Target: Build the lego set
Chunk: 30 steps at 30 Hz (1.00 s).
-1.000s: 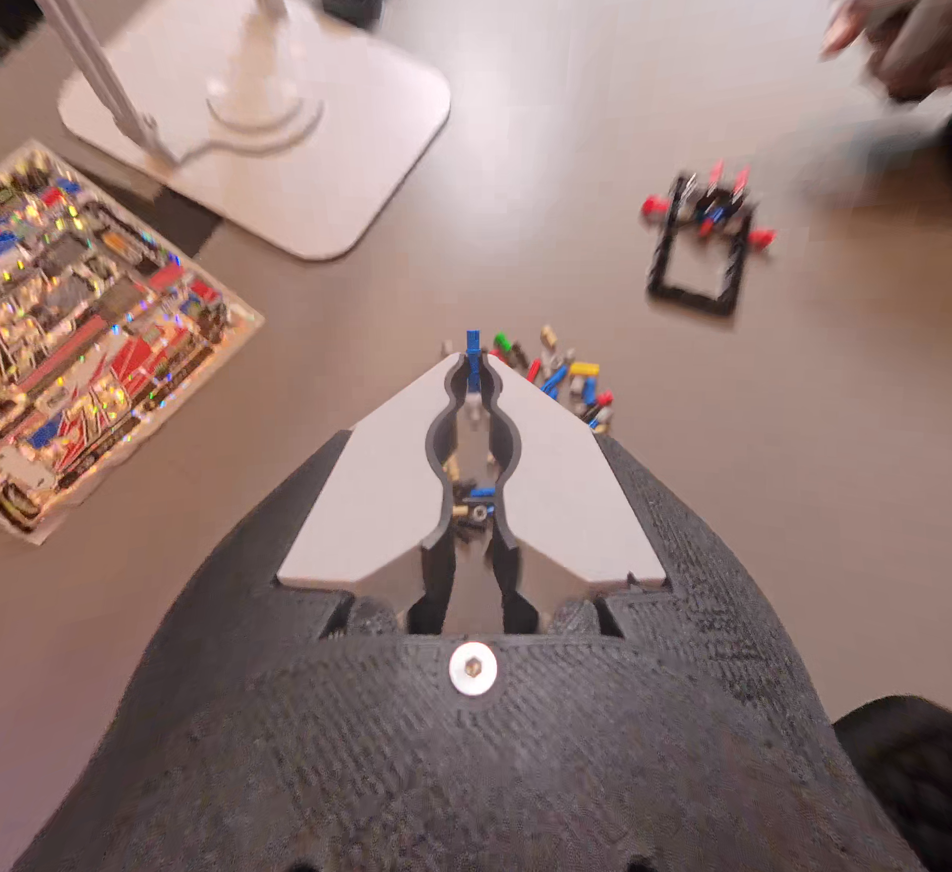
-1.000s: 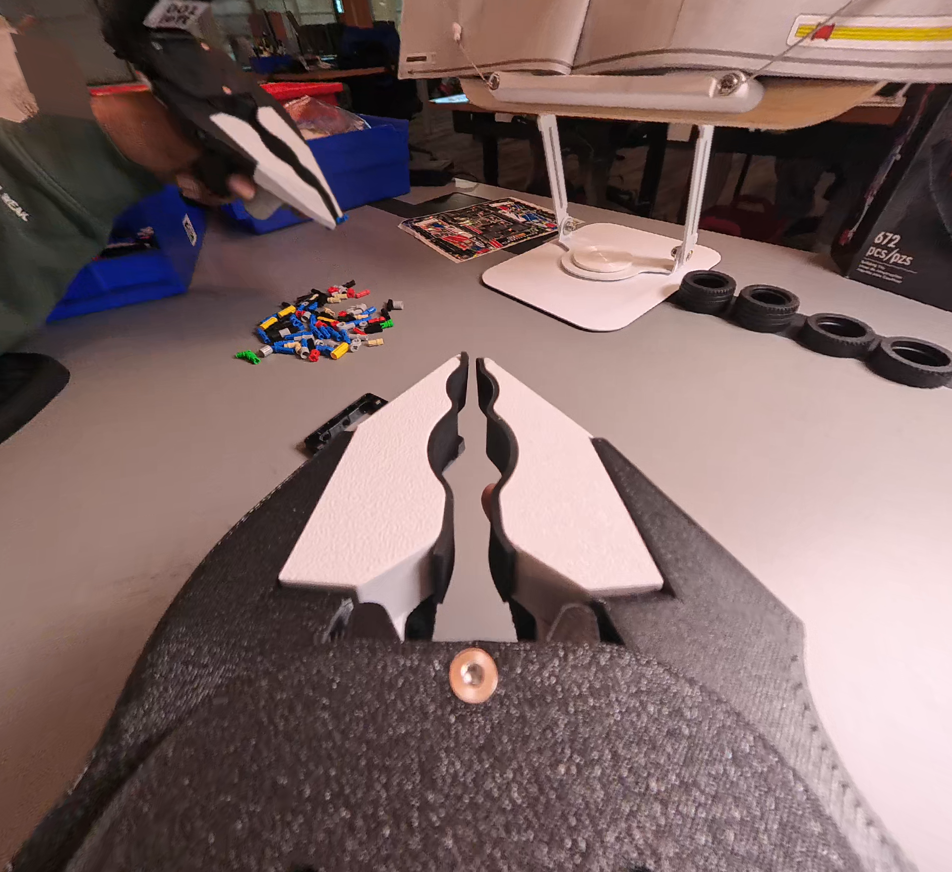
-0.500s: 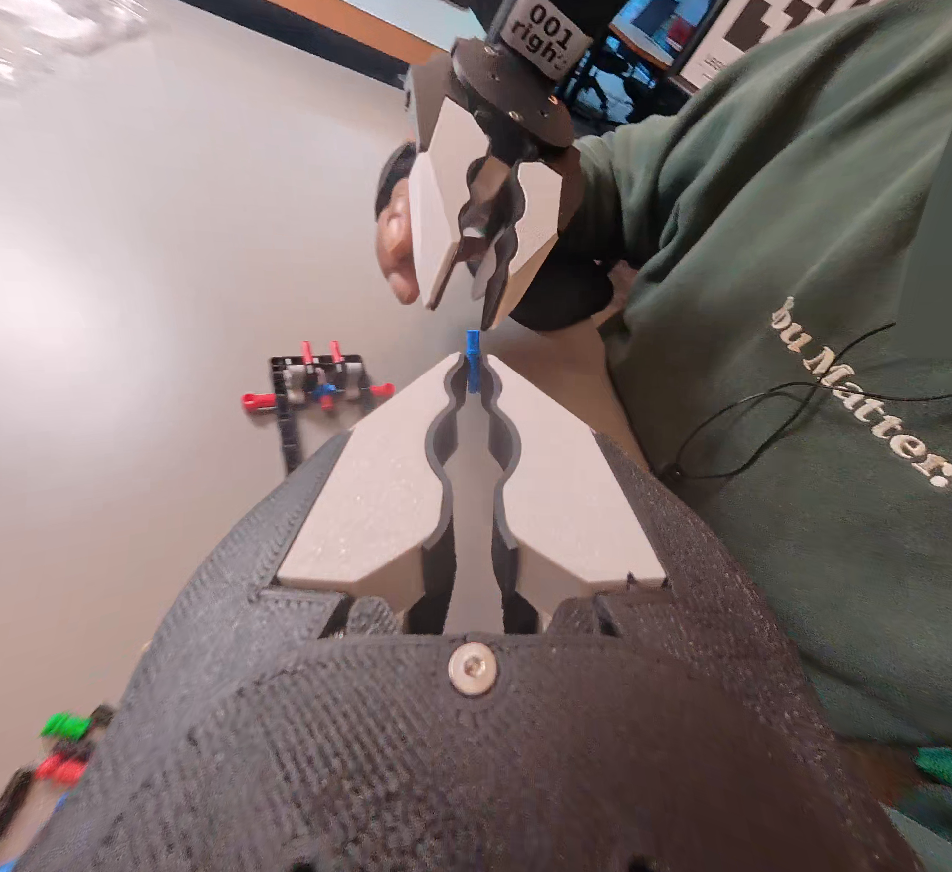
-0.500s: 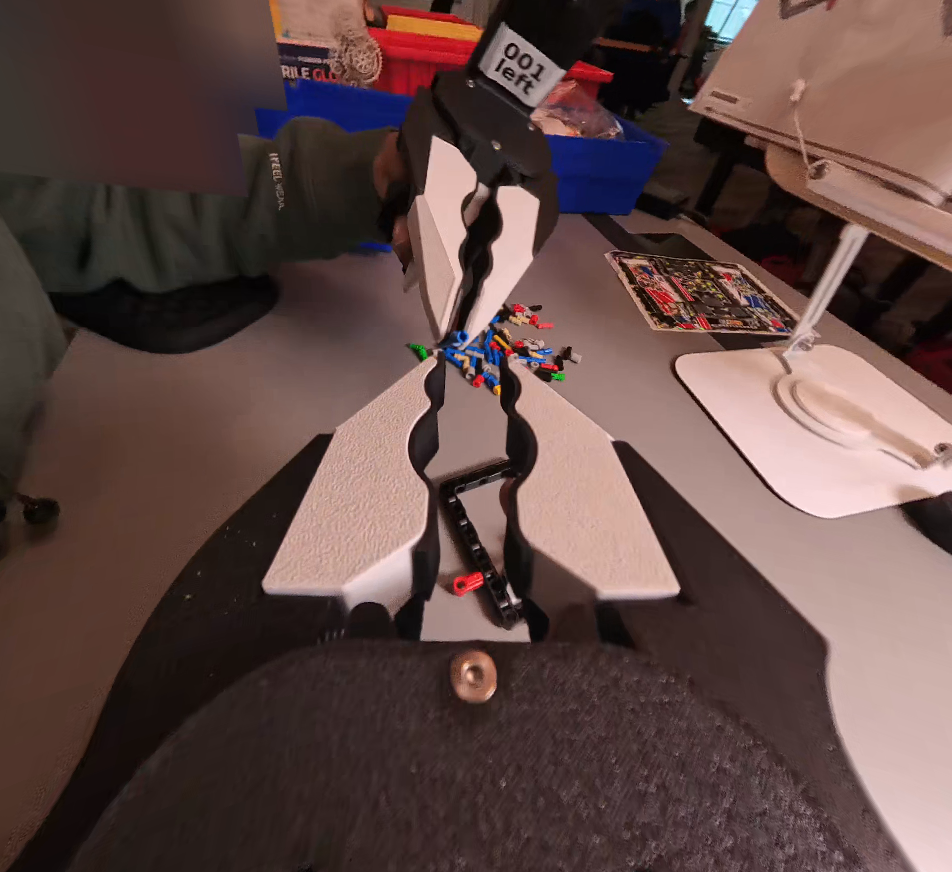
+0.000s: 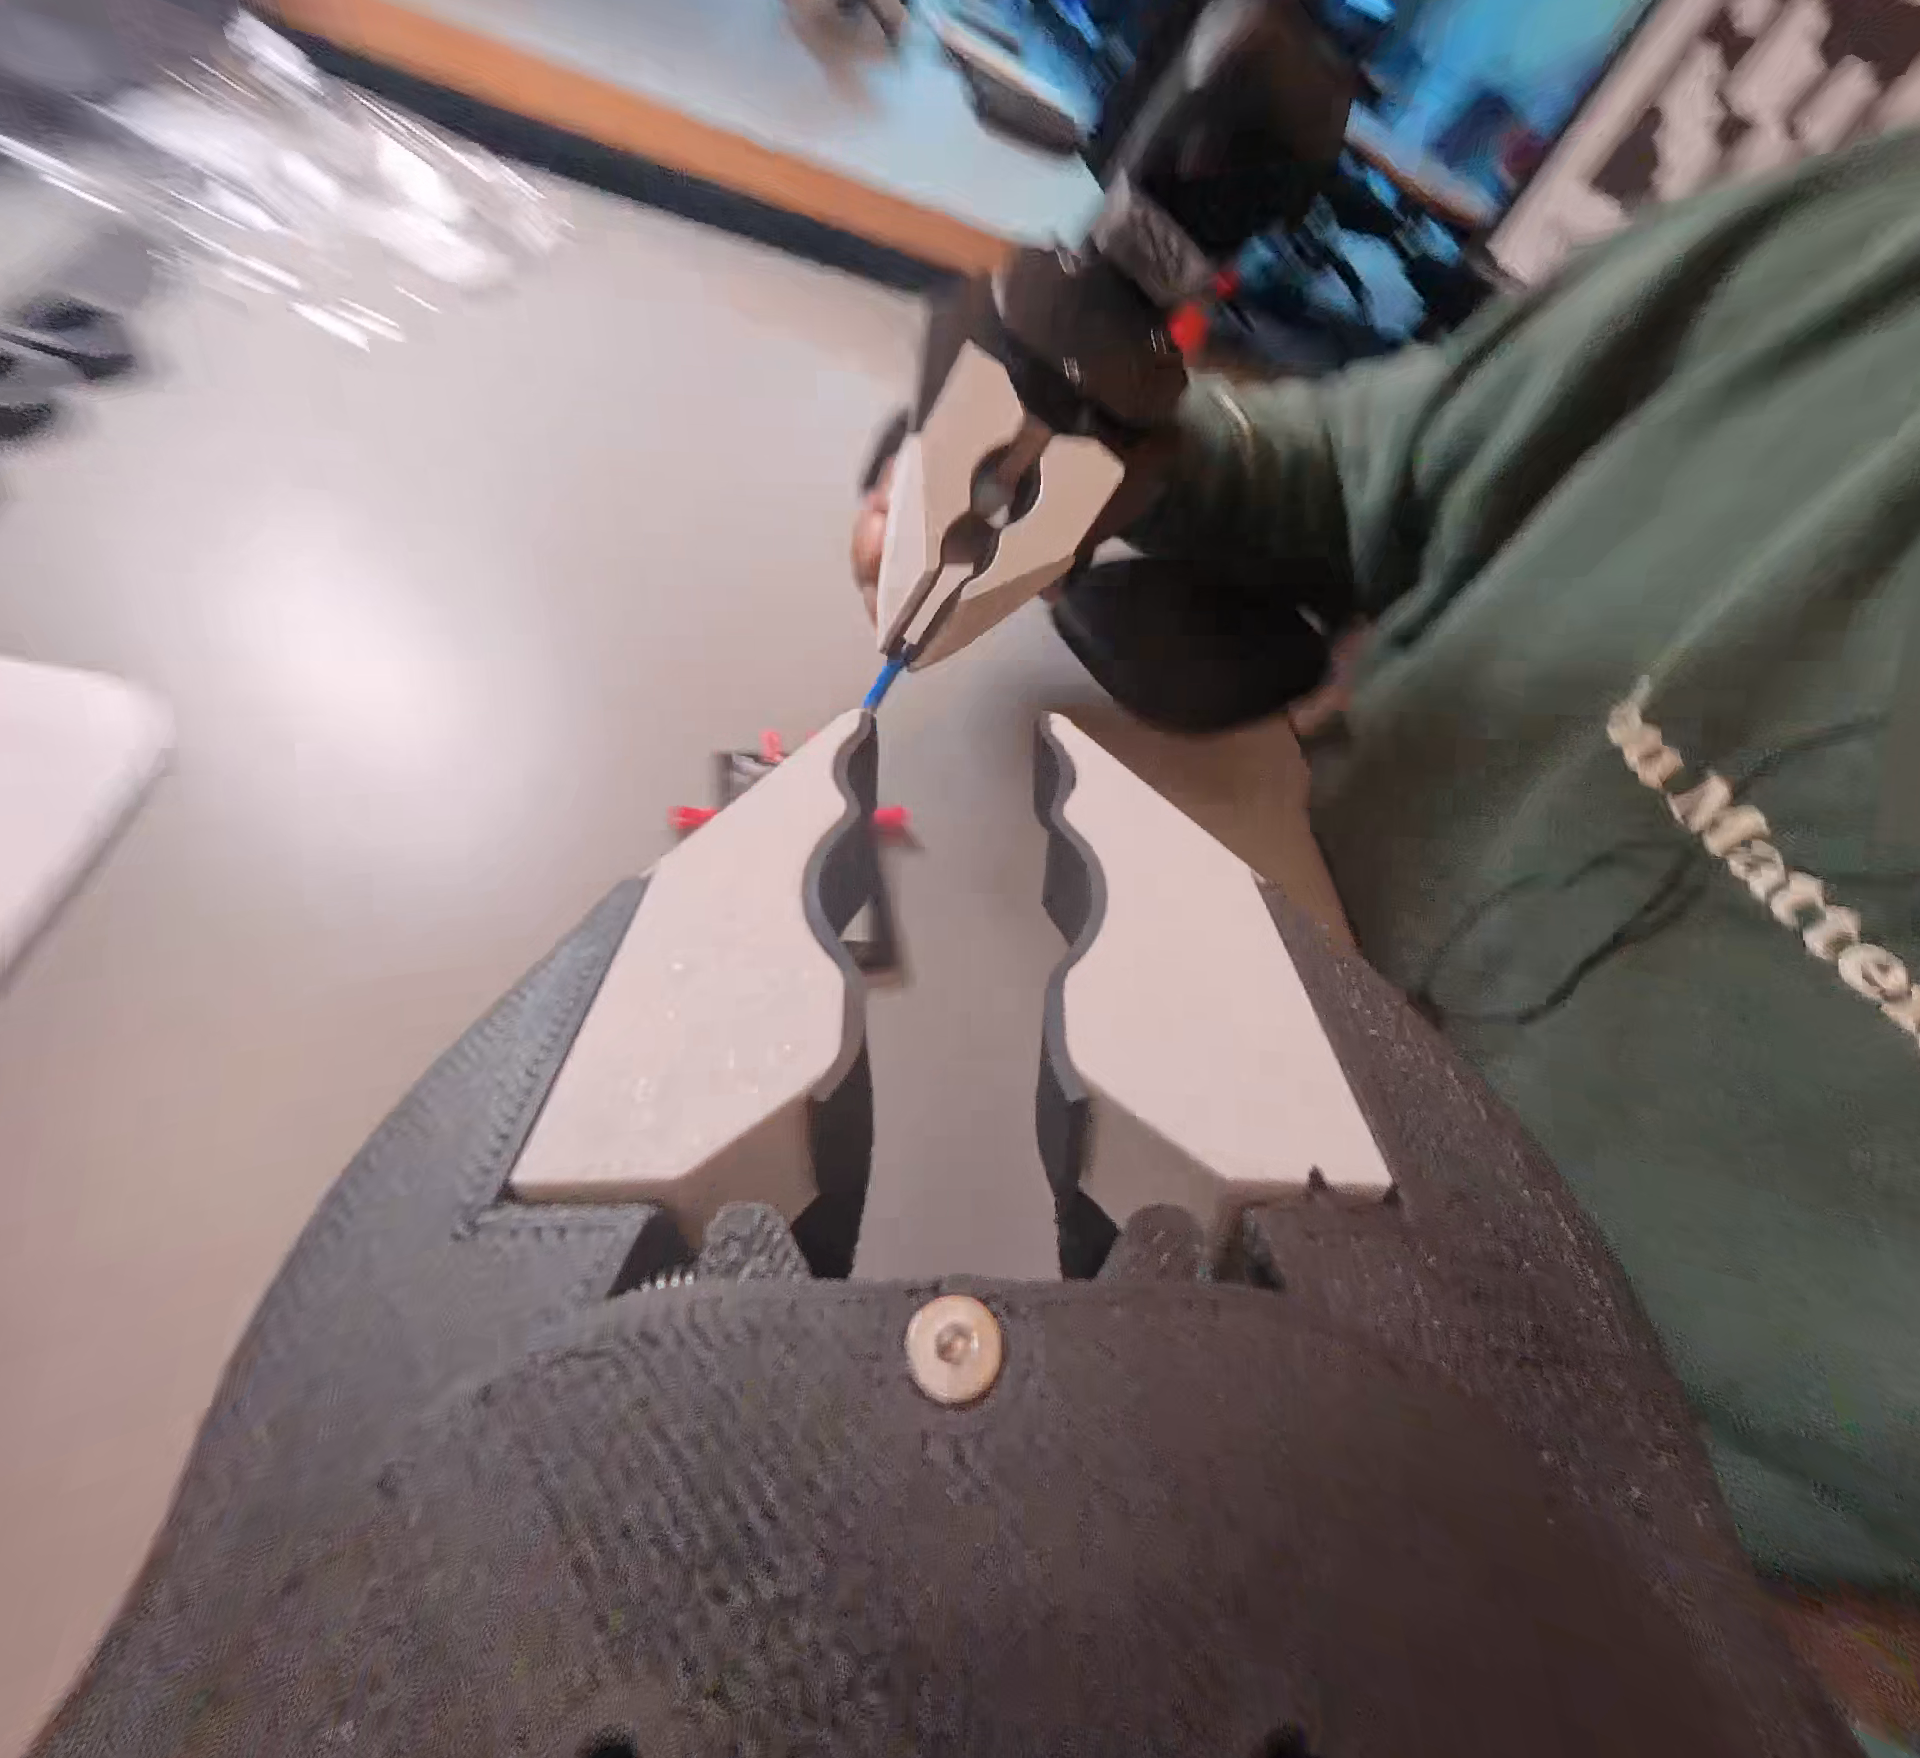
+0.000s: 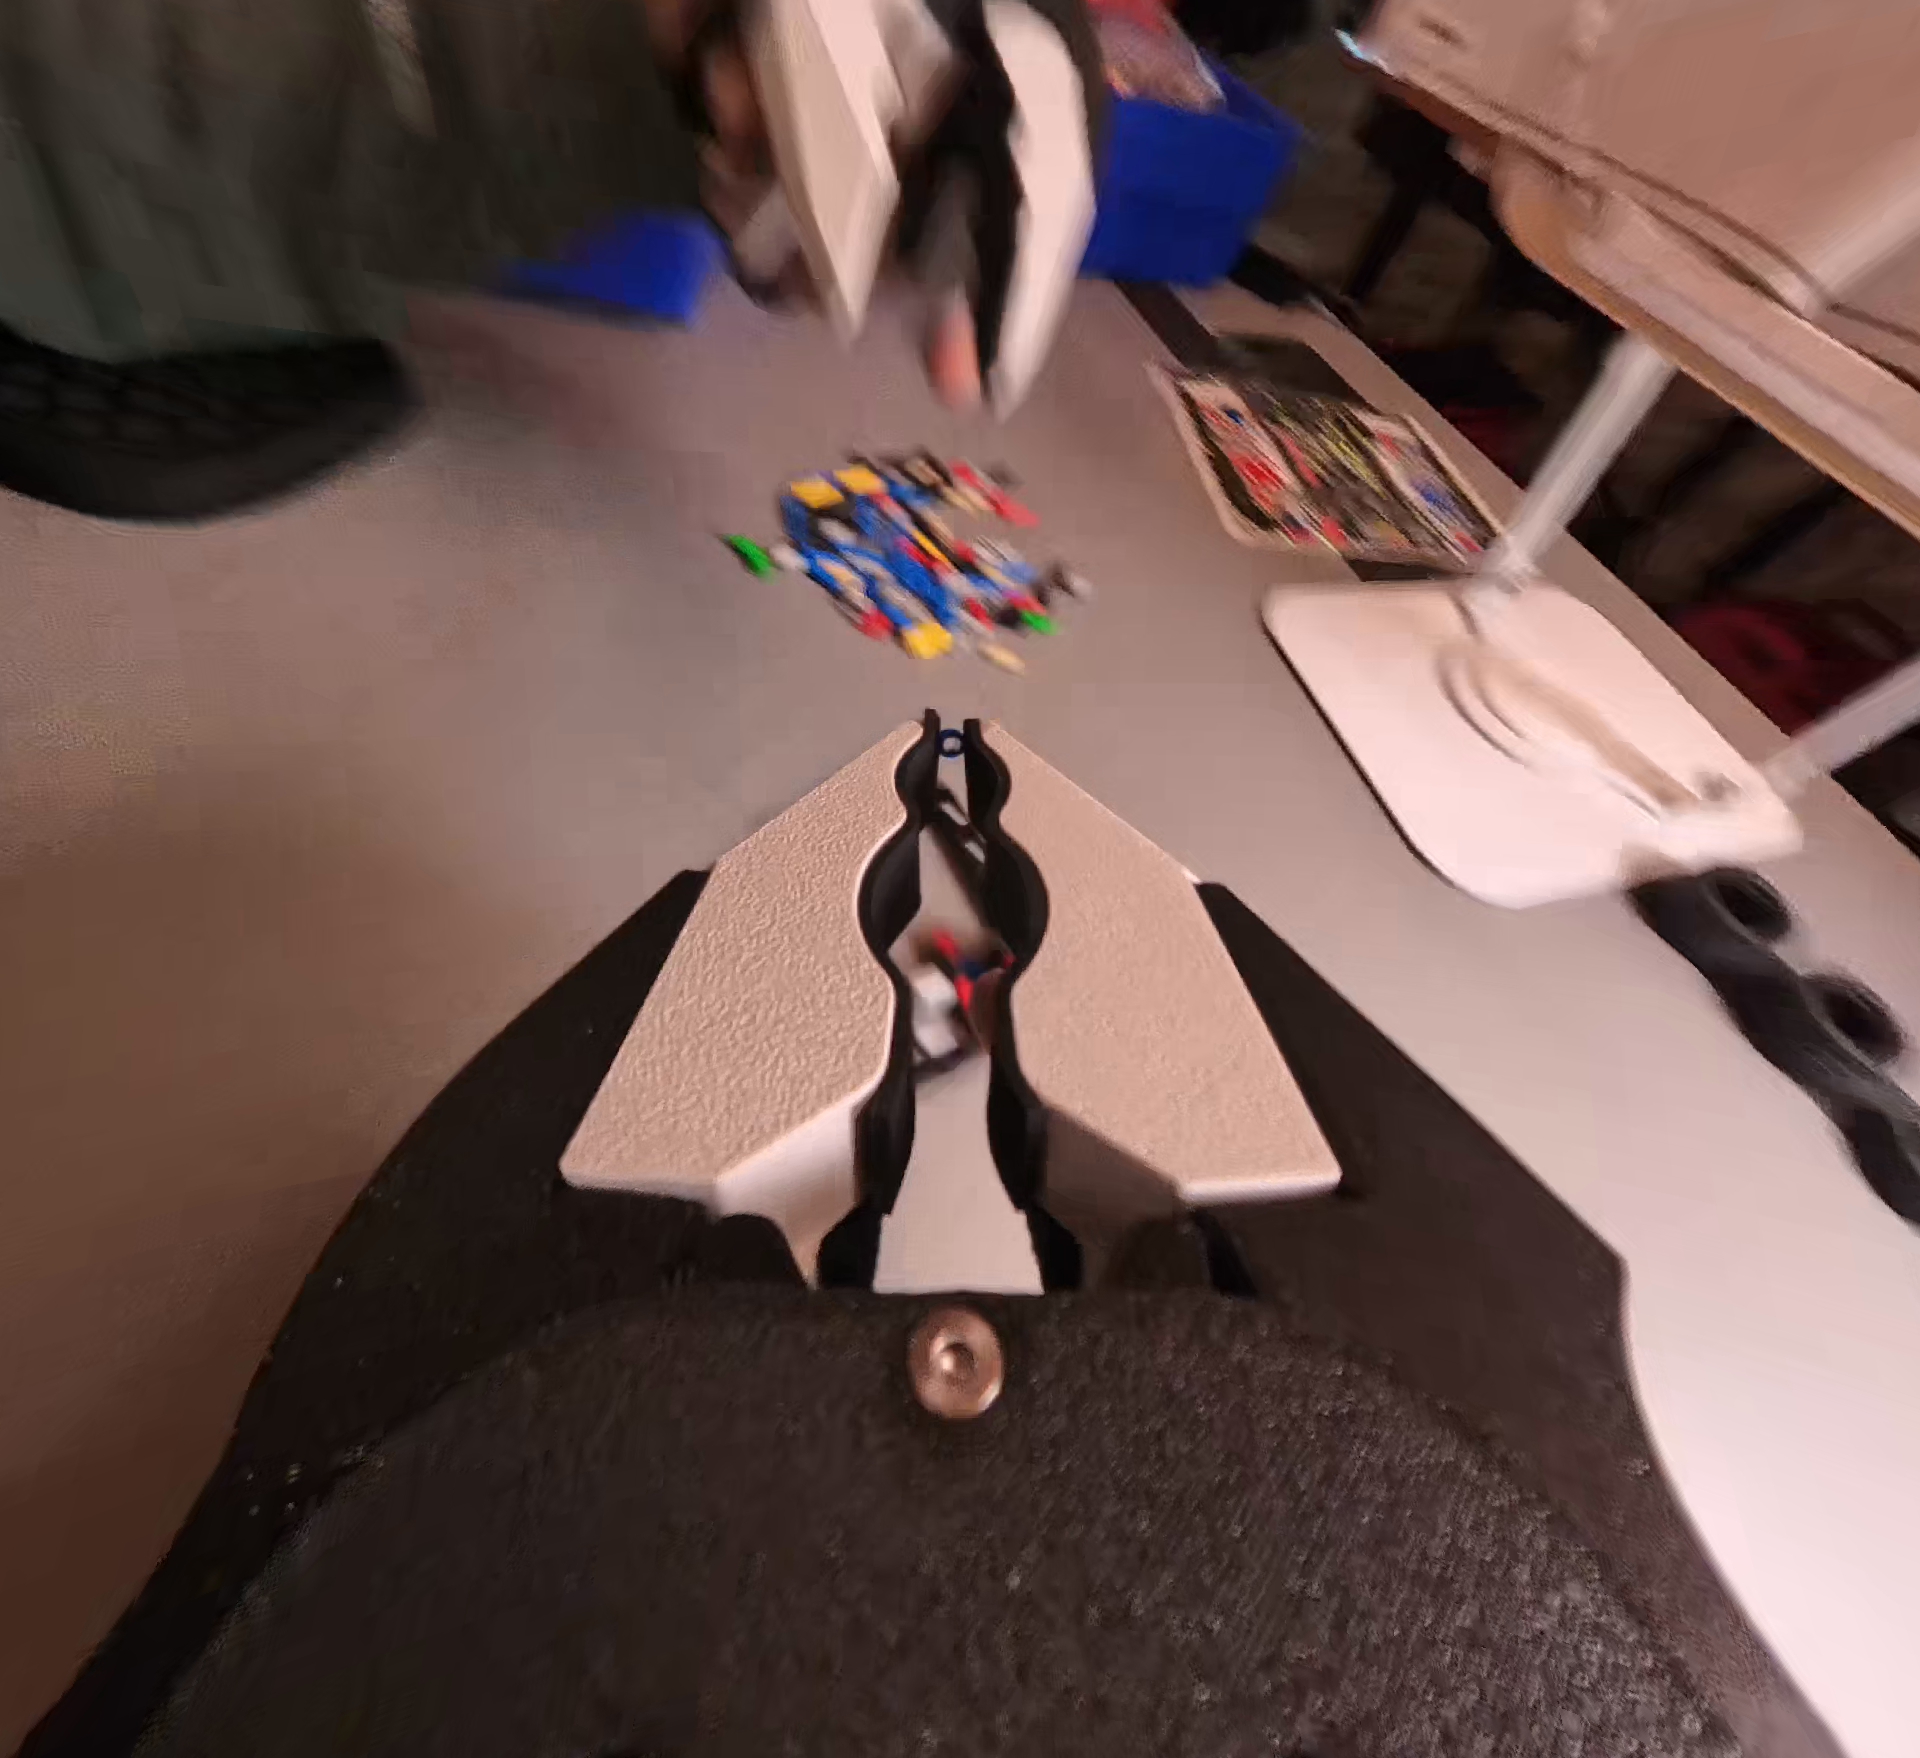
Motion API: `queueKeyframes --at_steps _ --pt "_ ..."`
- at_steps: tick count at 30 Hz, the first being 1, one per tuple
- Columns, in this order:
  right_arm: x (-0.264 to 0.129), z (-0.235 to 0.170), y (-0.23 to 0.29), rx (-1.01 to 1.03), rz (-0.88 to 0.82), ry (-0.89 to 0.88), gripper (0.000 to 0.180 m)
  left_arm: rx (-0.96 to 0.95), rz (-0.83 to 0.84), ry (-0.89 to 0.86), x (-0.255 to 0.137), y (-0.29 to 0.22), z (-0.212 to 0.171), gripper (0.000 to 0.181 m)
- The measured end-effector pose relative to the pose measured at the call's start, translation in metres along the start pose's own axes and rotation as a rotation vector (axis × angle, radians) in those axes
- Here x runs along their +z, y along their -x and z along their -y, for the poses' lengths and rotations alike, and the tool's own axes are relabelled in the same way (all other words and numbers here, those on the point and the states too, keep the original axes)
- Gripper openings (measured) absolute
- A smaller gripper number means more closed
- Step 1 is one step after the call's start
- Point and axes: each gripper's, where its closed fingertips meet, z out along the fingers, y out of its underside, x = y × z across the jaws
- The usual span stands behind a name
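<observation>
1. While both views are smeared with motion blur, I can see bare grey table (image 6: 364, 825) all round the loose pile of small lego pieces (image 6: 904, 555), with the widest free stretch on the near left of that pile.
2. Right of the pile, a white stand base (image 6: 1507, 732) sits on the table, with a printed sheet (image 6: 1340, 472) lying flat just behind it and a row of black tyres (image 6: 1797, 1012) off its near corner.
3. Behind the pile, blue bins (image 6: 1174, 181) stand past the table's far edge, so room ends there.
4. My right gripper (image 6: 948, 732) hangs on the near side of the pile, jaws drawn almost together and clamped on a small blue pin (image 6: 948, 744) at the very tips.
5. From the left wrist view the same right gripper (image 5: 906, 654) shows the blue pin (image 5: 883, 682) poking out below its tips.
6. My left gripper (image 5: 951, 732) is released, its jaws spread wide with nothing between them; in the right wrist view the left gripper (image 6: 935, 347) is above the pile's far side.
7. Through the right jaws I glimpse the black frame assembly (image 6: 956, 981) with red pegs on the table, near side of the pile.
8. Pale lettering runs across the person's green sleeve (image 5: 1662, 773), and a small label on the right gripper's body is too blurred to read.
</observation>
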Motion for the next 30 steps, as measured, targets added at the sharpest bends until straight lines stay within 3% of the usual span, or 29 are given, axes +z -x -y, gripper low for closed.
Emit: queueKeyframes --at_steps 2,4,9,12,15,20,30 --pt "-0.021 -0.046 -0.037 0.046 -0.134 0.171 0.003 0.002 0.187 -0.097 -0.045 0.02 0.019 0.028" --pt "-0.041 -0.088 -0.056 0.122 -0.212 0.288 0.002 0.003 0.402 -0.066 -0.083 0.042 0.01 0.027" --pt "-0.057 -0.136 -0.061 0.186 -0.264 0.492 0.003 -0.11 0.633 0.227 -0.106 0.058 -0.081 0.02" --pt "-0.056 -0.145 -0.062 0.166 -0.261 0.574 0.003 -0.122 0.67 0.406 -0.102 0.052 -0.134 0.014" --pt "-0.054 -0.146 -0.063 0.172 -0.252 0.596 0.003 -0.071 0.68 0.53 -0.103 0.044 -0.159 0.013" --pt "-0.056 -0.138 -0.059 0.192 -0.252 0.546 0.012 -0.03 0.628 0.563 -0.096 0.041 -0.164 0.013" --pt "-0.071 -0.114 -0.055 0.22 -0.299 0.383 0.01 -0.026 0.595 0.601 -0.089 0.042 -0.172 0.005"
